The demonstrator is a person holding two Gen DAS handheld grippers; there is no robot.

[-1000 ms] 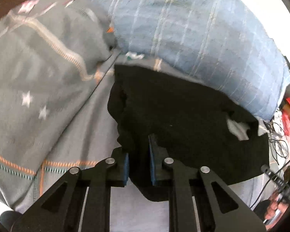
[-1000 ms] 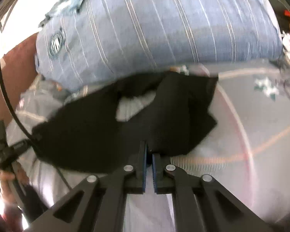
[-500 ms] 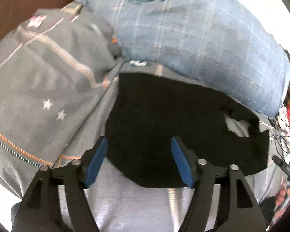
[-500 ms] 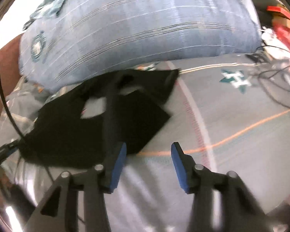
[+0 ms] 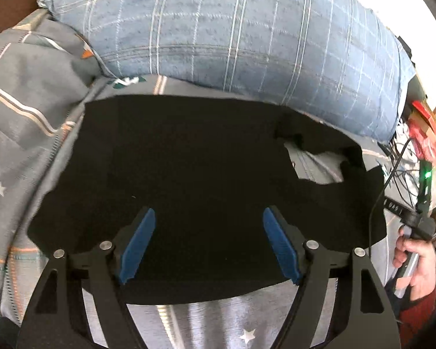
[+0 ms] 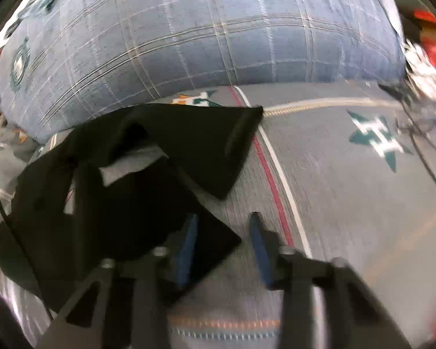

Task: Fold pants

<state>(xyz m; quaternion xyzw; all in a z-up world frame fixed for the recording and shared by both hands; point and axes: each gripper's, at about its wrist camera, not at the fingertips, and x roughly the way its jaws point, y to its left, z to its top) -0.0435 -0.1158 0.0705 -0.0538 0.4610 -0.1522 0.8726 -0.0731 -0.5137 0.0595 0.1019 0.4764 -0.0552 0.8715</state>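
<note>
The black pants (image 5: 194, 168) lie folded on the grey bedsheet (image 5: 212, 320), flat at the left and rumpled at the right end, where a gap shows the sheet. My left gripper (image 5: 209, 241) is open and empty, its blue pads over the near edge of the pants. In the right wrist view the pants (image 6: 125, 203) lie at the left with a loose flap pointing right. My right gripper (image 6: 222, 247) is open and empty, by the near right corner of the pants. That view is blurred.
A big blue plaid pillow (image 5: 232, 29) lies right behind the pants, also in the right wrist view (image 6: 189, 35). A bunched grey quilt (image 5: 23, 101) is at the left. Cables and red items (image 5: 421, 133) sit at the right edge. A hand (image 5: 415, 258) holds the other gripper's handle.
Both grippers were shut on the pants' near edge a second ago. Both have opened and let go, and the pants now lie flat. The right gripper has swung to the right.
</note>
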